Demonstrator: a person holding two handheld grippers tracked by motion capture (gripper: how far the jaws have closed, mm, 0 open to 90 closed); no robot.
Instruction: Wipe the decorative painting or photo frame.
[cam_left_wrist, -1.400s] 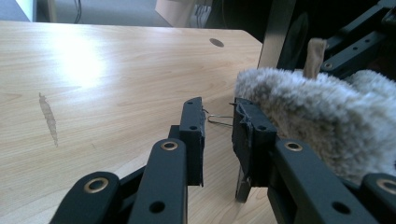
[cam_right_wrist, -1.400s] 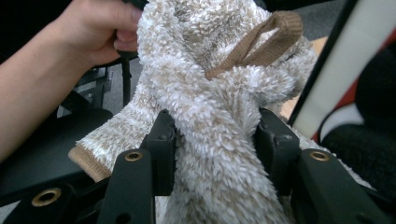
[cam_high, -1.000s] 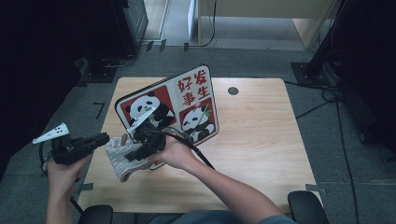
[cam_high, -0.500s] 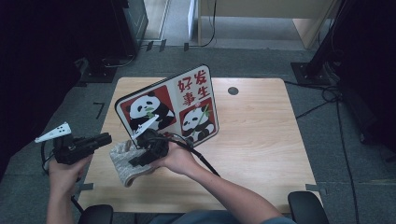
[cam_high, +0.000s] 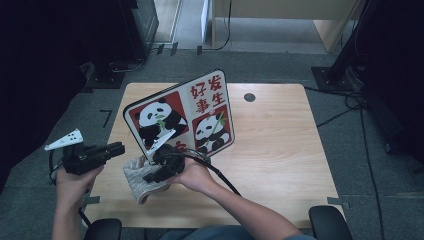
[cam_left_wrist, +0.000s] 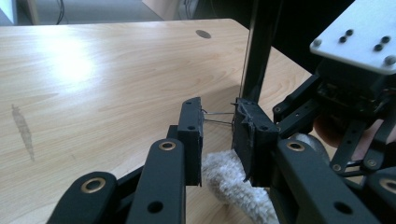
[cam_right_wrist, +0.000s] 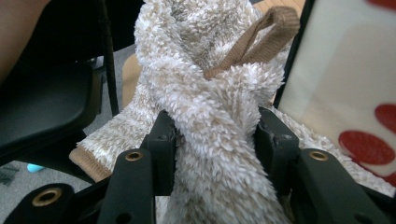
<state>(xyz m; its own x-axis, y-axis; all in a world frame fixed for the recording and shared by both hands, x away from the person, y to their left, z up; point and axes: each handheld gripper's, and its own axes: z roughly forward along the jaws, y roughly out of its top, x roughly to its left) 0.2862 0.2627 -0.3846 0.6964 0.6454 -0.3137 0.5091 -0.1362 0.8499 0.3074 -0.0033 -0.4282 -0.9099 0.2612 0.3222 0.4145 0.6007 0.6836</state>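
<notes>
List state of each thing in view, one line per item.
fuzzy cloth: bunched, clamped between the right gripper's jaws, lying at the table's near-left edge.
right gripper: shut on the cloth.
left gripper: jaws apart, one end of the cloth below the gap, not pinched.
panda sign: standing on edge, tilted.
table: bare wood on its right half.

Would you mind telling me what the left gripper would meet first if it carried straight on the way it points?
Probably the fluffy towel, lying just beyond the left gripper; depth is hard to judge.
</notes>
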